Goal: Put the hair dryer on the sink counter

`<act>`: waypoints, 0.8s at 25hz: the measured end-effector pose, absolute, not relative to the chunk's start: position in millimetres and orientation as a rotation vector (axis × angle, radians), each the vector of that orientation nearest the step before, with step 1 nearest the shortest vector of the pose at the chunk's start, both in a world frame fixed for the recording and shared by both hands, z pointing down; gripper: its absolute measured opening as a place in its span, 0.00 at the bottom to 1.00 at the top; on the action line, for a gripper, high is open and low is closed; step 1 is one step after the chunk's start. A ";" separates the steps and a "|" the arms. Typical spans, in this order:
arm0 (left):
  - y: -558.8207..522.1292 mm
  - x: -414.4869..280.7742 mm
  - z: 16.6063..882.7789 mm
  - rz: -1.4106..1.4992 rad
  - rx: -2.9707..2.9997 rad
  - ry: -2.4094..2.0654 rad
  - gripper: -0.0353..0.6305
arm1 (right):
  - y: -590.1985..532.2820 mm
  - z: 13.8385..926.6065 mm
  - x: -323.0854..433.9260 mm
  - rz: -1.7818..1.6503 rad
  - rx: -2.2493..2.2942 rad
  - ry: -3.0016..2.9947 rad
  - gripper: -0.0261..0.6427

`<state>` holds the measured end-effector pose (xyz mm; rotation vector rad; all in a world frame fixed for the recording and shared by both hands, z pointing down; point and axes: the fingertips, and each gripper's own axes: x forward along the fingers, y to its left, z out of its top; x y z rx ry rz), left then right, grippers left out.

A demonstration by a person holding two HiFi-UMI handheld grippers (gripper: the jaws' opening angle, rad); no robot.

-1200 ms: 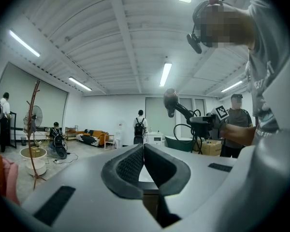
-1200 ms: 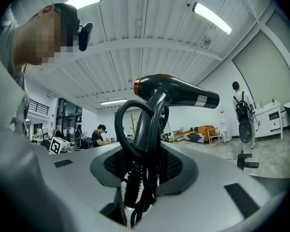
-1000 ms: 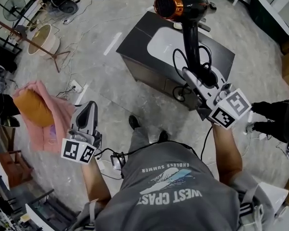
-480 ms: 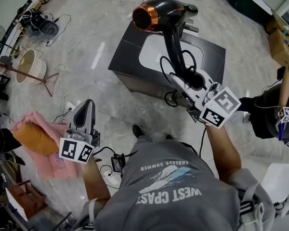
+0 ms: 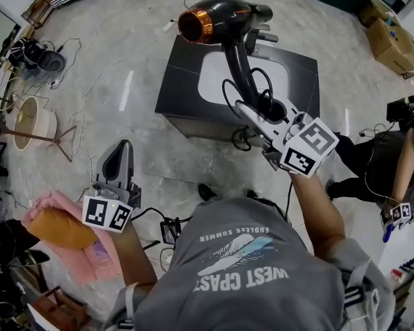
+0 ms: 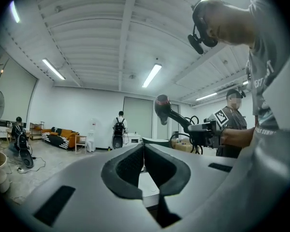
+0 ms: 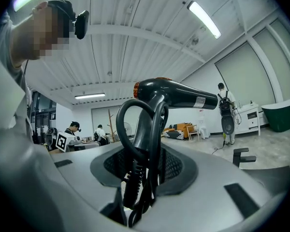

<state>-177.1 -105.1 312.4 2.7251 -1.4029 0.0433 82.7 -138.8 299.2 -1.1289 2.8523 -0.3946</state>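
Note:
The black hair dryer (image 5: pixel 217 18) with a copper ring at its mouth is held up by its handle, its cord looped beside the handle. My right gripper (image 5: pixel 265 112) is shut on that handle and cord, seen close up in the right gripper view as hair dryer (image 7: pixel 176 94) and right gripper (image 7: pixel 142 170). In the head view the dryer's head lies over the far edge of the dark sink counter (image 5: pixel 179 81) with its white basin (image 5: pixel 224 67). My left gripper (image 5: pixel 119 158) hangs low at the left, shut and empty, its pads meeting, as the left gripper (image 6: pixel 144 164) shows in its own view.
A black faucet (image 5: pixel 263 36) stands at the counter's back. A pink cloth with an orange cushion (image 5: pixel 58 227) lies on the floor at left, beside a round lamp shade (image 5: pixel 29 119) and cables. Another person (image 5: pixel 393 161) stands at right. Cardboard boxes (image 5: pixel 390 36) sit far right.
The hair dryer and my right gripper have shifted left across the head view and now sit over the counter's basin side. The counter has drawn nearer the middle. My left gripper stayed low.

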 end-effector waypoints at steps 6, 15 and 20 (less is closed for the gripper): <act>-123.3 -203.1 312.4 0.022 2.760 -1.337 0.08 | -153.6 307.5 62.2 -0.404 -1.216 2.831 0.27; -132.8 -233.8 318.5 -0.030 2.748 -1.327 0.08 | -171.3 325.7 37.1 -0.484 -1.263 2.824 0.27; -136.2 -242.7 318.7 -0.026 2.726 -1.344 0.08 | -188.7 335.1 28.3 -0.519 -1.249 2.849 0.27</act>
